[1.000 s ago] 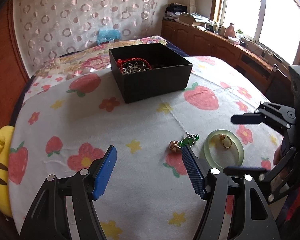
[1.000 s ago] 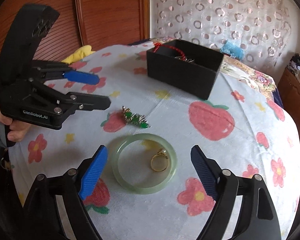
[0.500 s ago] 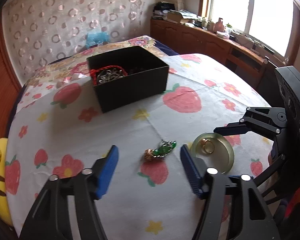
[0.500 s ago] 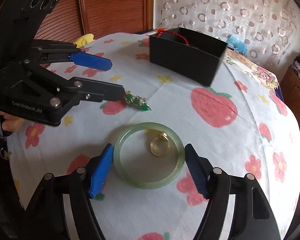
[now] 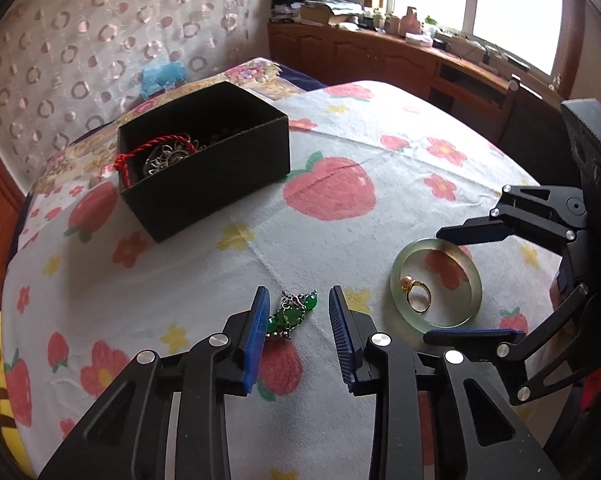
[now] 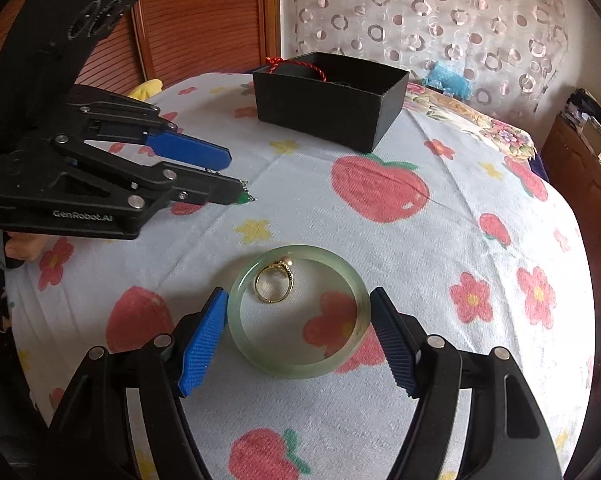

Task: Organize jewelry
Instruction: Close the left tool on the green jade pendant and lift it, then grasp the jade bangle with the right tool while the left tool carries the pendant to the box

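Two grippers work low in frame. Right gripper (image 6: 296, 334) straddles the pale green bangle (image 6: 298, 364), jaws spread, pads just at its rim; whether they press, I cannot tell. Gold ring (image 6: 274, 284) lies inside it. Left gripper (image 5: 298, 320) is closing around the green brooch (image 5: 291, 315). Black box (image 6: 328, 100) sits upper centre on the surface (image 6: 440, 248).

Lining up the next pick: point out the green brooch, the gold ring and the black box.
green brooch (image 5: 293, 314), left wrist view, on its green stones.
gold ring (image 6: 273, 283), right wrist view, on the band's inner opening edge.
black box (image 5: 220, 184), left wrist view, on its front wall.
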`<move>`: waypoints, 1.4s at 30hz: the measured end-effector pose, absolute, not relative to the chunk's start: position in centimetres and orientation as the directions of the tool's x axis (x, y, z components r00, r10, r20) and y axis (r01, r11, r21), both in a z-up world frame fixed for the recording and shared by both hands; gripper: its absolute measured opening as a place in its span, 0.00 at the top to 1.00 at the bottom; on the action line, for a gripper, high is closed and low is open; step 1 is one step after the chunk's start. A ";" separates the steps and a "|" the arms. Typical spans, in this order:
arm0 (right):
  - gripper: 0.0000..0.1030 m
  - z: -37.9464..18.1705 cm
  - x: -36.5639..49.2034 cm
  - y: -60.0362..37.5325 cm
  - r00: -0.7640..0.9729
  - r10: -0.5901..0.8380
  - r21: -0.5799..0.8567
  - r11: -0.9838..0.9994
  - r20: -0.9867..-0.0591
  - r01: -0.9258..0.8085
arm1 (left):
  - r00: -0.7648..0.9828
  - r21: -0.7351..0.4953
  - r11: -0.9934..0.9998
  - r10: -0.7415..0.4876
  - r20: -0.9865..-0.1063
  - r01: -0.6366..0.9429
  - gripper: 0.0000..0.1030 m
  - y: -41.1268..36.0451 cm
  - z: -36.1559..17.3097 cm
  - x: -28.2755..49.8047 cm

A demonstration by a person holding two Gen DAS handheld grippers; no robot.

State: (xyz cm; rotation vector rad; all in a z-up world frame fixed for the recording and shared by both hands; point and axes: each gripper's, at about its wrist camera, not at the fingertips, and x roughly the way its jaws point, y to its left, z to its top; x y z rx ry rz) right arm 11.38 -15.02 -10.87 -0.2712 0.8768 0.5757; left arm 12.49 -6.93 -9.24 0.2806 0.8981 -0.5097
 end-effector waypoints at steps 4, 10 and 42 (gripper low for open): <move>0.28 -10.9 11.5 -15.0 0.498 0.368 0.017 0.817 -0.785 -0.577 | 0.504 0.044 0.836 -0.287 -0.814 0.547 0.72 -7.4 -9.7 12.6; 0.28 -10.9 11.5 -15.0 0.498 0.368 0.017 0.817 -0.785 -0.577 | 0.502 0.061 0.836 -0.267 -0.823 0.545 0.72 -7.7 -10.3 12.6; 0.28 -8.9 11.5 -15.9 0.527 0.384 0.020 0.821 -0.758 -0.570 | 0.583 0.011 0.860 -0.336 -0.740 0.510 0.96 -6.4 -6.8 11.2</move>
